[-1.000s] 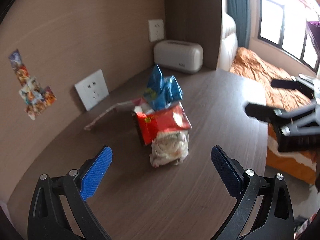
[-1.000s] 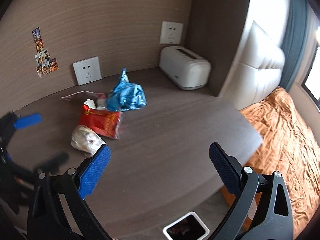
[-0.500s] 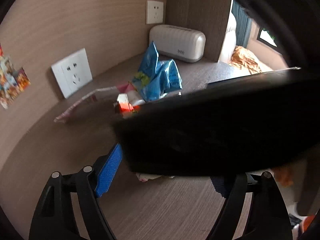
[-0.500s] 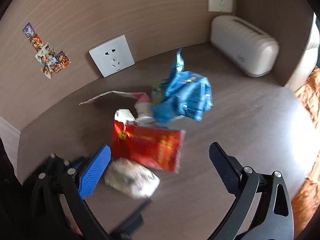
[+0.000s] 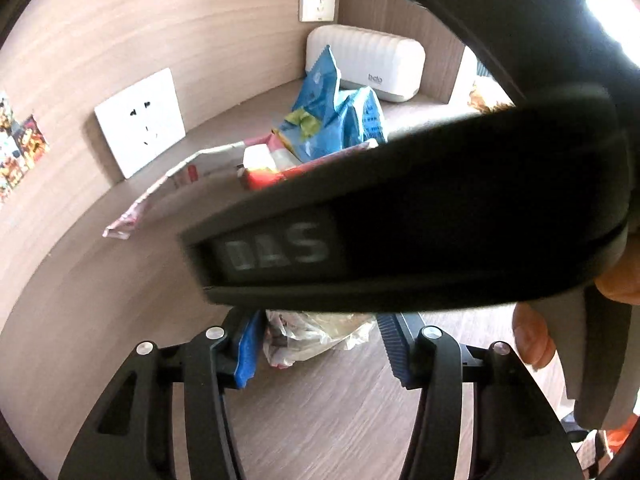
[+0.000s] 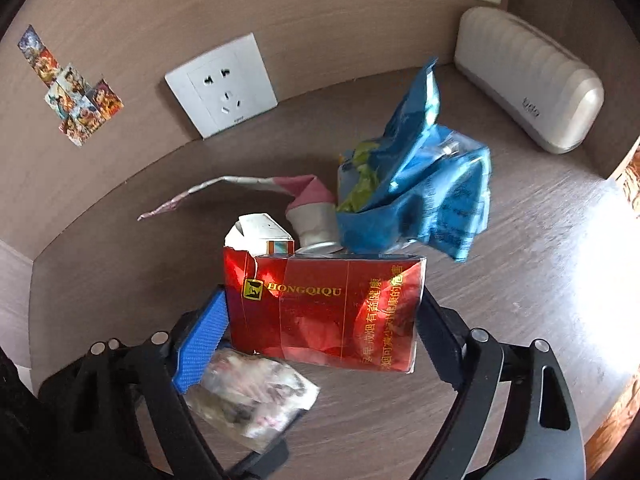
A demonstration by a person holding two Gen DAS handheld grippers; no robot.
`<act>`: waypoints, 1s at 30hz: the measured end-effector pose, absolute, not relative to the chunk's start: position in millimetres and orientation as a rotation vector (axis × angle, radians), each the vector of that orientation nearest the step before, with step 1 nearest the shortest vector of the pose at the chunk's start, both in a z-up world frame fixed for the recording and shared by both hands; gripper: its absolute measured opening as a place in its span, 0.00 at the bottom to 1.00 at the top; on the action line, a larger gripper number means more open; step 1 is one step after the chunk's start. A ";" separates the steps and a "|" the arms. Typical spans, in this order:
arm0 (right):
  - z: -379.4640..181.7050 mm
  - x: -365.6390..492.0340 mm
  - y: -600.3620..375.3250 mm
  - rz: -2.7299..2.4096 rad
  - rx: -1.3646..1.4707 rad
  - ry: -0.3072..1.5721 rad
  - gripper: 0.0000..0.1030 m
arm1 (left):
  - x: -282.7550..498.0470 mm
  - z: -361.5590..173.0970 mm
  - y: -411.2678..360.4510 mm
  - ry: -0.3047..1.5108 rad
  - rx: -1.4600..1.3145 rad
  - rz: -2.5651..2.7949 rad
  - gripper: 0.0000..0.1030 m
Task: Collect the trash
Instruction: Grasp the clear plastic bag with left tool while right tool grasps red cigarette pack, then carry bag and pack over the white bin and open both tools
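A pile of trash lies on the brown wooden desk (image 6: 500, 320). My right gripper (image 6: 320, 320) has its fingers against both sides of a red cigarette carton (image 6: 324, 308). My left gripper (image 5: 316, 340) is closed around a crumpled clear plastic wrapper (image 5: 316, 336), which also shows in the right wrist view (image 6: 252, 392). Behind lie a blue snack bag (image 6: 416, 192), a pink and white paper wrapper (image 6: 248, 184) and a small white box (image 6: 260, 232). The right gripper's black body (image 5: 420, 208) hides much of the left wrist view.
A white ribbed device (image 6: 528, 80) stands at the back right against the wall. A white wall socket (image 6: 222, 84) and stickers (image 6: 68, 88) are on the wooden wall panel. An orange bed cover (image 6: 632, 176) lies past the desk's right edge.
Both grippers moved in on the pile. The right closed onto the red carton. The left narrowed around the clear wrapper. The right gripper's body now crosses the left wrist view.
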State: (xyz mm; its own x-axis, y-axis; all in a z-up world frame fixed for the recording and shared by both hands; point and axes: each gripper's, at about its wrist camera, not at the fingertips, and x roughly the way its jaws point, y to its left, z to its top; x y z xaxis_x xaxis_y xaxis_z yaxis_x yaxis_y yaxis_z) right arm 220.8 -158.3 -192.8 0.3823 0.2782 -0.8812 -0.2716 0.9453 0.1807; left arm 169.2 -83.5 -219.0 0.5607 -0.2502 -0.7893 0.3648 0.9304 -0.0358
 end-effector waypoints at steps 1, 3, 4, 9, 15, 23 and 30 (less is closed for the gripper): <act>-190.1 219.1 -160.6 0.349 0.009 1.113 0.85 | 167.6 -216.4 -82.0 0.905 0.133 -0.364 0.49; -183.7 215.7 -167.5 0.342 0.012 1.093 0.85 | 163.2 -211.0 -80.0 0.896 0.138 -0.358 0.49; -180.4 213.8 -171.1 0.340 0.014 1.086 0.85 | 160.3 -207.6 -79.3 0.888 0.145 -0.351 0.49; -156.2 194.2 -194.5 0.312 0.025 1.028 0.85 | 148.6 -181.7 -72.6 0.846 0.167 -0.331 0.49; -129.1 157.6 -232.3 0.247 0.054 0.947 0.85 | 130.3 -153.6 -82.3 0.800 0.228 -0.348 0.49; -110.5 91.4 -295.8 0.118 0.075 0.903 0.85 | 100.3 -134.7 -123.2 0.758 0.297 -0.449 0.49; -110.9 32.9 -351.5 0.014 0.078 0.918 0.85 | 68.9 -131.3 -184.9 0.725 0.382 -0.582 0.49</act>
State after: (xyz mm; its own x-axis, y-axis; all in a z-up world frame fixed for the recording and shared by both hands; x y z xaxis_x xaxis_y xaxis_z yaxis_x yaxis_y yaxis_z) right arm 32.9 -351.5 -110.9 0.6076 0.0454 -0.7930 0.0214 0.9971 0.0735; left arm 68.9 -184.9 -131.3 0.6026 -0.3620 -0.7112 0.6162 0.7774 0.1264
